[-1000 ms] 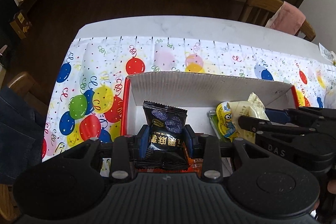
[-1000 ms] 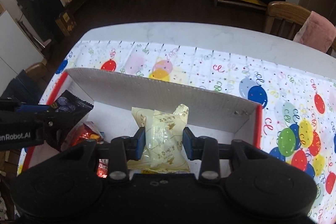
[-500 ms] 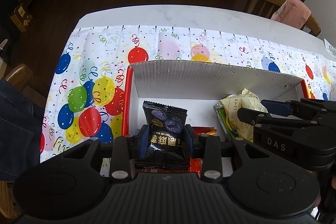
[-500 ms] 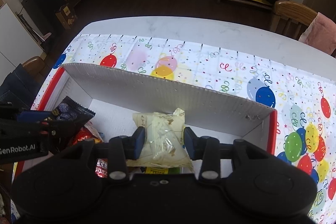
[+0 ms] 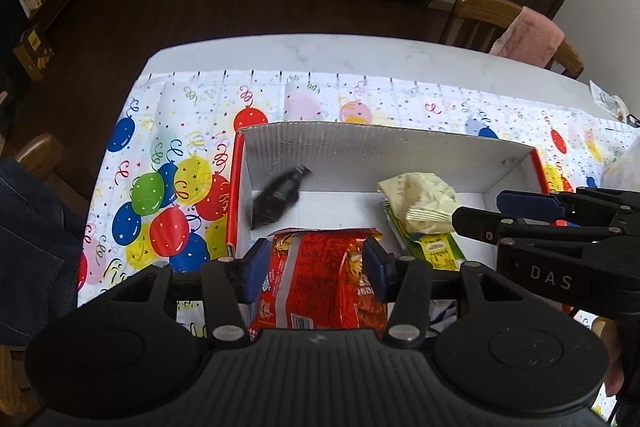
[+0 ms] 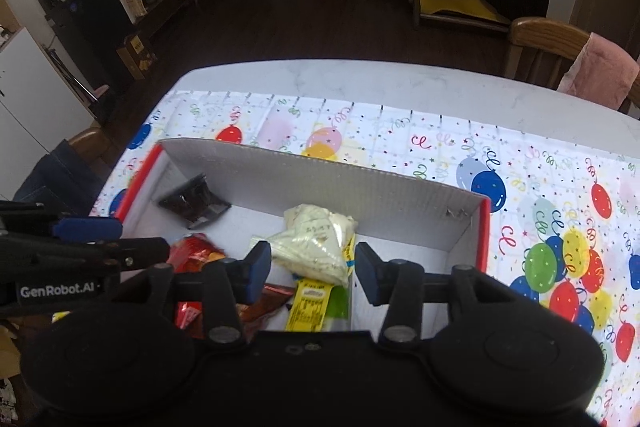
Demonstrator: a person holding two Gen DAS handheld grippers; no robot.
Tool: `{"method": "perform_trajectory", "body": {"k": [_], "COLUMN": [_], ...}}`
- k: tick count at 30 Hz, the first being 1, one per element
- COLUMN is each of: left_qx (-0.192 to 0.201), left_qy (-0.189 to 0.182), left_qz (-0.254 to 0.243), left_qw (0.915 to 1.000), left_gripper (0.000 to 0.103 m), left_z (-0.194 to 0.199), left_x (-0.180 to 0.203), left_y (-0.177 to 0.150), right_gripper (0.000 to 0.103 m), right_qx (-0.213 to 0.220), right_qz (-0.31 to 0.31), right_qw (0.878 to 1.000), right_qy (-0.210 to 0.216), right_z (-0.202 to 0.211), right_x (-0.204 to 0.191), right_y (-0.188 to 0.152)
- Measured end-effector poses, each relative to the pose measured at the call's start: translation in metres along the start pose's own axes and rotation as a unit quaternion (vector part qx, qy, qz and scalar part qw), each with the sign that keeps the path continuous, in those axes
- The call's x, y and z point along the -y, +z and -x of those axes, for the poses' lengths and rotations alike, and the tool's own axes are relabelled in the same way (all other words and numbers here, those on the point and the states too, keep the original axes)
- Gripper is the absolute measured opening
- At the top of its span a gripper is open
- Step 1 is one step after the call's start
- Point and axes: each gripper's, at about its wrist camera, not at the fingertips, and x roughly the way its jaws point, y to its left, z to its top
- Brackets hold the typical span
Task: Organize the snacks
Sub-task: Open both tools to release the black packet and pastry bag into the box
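A red-edged white cardboard box (image 5: pixel 384 143) (image 6: pixel 320 179) stands on the balloon tablecloth. My left gripper (image 5: pixel 316 263) is open above the box's near left part; a red snack bag (image 5: pixel 320 279) lies below it. A black packet (image 5: pixel 278 197) is blurred near the box's far left wall; it also shows in the right wrist view (image 6: pixel 194 201). My right gripper (image 6: pixel 314 267) is open over the box's middle. A pale yellow packet (image 6: pixel 316 247) (image 5: pixel 420 197) lies below it, on a green-yellow packet (image 6: pixel 318 303).
The balloon tablecloth (image 6: pixel 540 187) covers a white table (image 5: pixel 320 55). A wooden chair with a pink cloth (image 5: pixel 520 31) stands at the far right. Another chair with dark denim (image 5: pixel 28 211) is at the left. The right gripper shows at the right of the left wrist view (image 5: pixel 560 223).
Both grippers have opened. The black packet left the left gripper and is falling towards the box's far left. The pale yellow packet left the right gripper and lies in the box.
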Motion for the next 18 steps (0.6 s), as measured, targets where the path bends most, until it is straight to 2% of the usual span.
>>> {"method": "perform_trajectory", "body": {"k": [5,7,9,13,15,18], "left_qx": [0.019,0.027,0.035,0.052,0.060,0.074], "left_qy": [-0.006,-0.011,-0.013,-0.016,-0.021,-0.025], "left_qz": [-0.008,-0.010,-0.012,-0.020,-0.023,-0.029], "left_qw": [0.9998,0.9995,0.9992,0.9983,0.9977,0.9965], "left_gripper": [0.050,0.050,0.050,0.051,0.055,0.056], "left_z": [0.020,0.028,0.036,0.053,0.062,0.075], "left_x": [0.004,0.004,0.005,0.007,0.008,0.010], "left_y": [-0.013,-0.018,-0.024,-0.037,-0.044,-0.056], "right_gripper": [0.048,0.057,0.061,0.063,0.064,0.073], "right_qx": [0.018,0.027,0.039,0.054,0.061,0.074], "right_qz": [-0.001,-0.004,-0.007,-0.010,-0.011,-0.008], "right_qw": [1.000,1.000,0.999,0.998,0.998,0.996], "right_qy": [0.008,0.013,0.019,0.028,0.034,0.043], "right_z": [0.025,0.036,0.047,0.066,0.076,0.091], "right_x": [-0.004,-0.006,-0.007,-0.013,-0.015,-0.020], "right_y": [-0.011,-0.016,-0.021,-0.032,-0.038,-0.048]}}
